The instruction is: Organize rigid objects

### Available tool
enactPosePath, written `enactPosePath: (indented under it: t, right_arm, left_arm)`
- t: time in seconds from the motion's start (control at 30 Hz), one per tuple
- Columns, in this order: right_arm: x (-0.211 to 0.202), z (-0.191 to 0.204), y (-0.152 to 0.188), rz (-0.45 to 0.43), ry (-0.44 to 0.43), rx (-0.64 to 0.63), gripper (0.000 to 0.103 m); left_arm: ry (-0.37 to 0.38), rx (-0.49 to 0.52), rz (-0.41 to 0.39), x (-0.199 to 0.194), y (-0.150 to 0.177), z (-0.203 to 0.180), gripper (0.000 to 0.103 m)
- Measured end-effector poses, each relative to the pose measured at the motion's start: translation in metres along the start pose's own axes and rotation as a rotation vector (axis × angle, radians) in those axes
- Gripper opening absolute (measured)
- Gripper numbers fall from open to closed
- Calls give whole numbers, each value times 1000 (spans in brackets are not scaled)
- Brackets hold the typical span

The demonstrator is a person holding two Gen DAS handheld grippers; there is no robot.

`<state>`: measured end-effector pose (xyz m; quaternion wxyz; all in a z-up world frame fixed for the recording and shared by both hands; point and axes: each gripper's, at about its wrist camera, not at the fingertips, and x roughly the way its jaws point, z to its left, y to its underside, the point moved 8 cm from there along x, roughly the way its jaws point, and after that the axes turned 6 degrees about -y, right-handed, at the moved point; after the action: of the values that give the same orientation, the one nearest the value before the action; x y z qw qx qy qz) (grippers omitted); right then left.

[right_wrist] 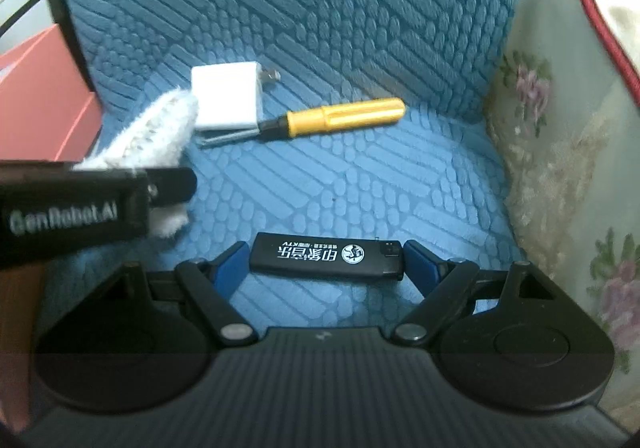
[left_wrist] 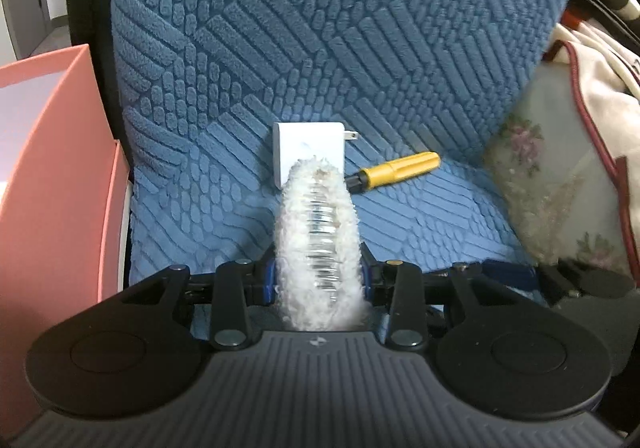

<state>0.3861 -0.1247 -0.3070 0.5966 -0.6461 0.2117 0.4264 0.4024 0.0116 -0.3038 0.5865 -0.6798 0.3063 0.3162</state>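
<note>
Left wrist: fluffy white clip [left_wrist: 318,244], clear ridged centre

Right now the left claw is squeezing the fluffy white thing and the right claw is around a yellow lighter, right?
Not quite. In the right wrist view the lighter between the right claw is black. The left claw does squeeze the fluffy white thing.

**Chair, cushion and cloth around the work area**

A blue seat cover [left_wrist: 360,27] with a raised pattern of bars and pebbles wraps 1 chair's seat and backrest. Just beside it lies a pale floral cushion [right_wrist: 560,151], partly under a cream cloth with dark red piping [left_wrist: 592,87]. Beyond the chair, a white wall [left_wrist: 24,19] shows.
</note>
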Motion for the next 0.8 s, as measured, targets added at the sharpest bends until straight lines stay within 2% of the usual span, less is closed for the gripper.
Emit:
enactPosePath:
  t: [0.33,0.8]
  right_arm:
    - [-56,20,18,-12,-13,11,86]
    - [-189,54,41,-122,-35,85,86]
  left_arm:
    - [58,-47,-30,-74,15,-5,42]
    - [105,-90,-53,-197,58,-15,42]
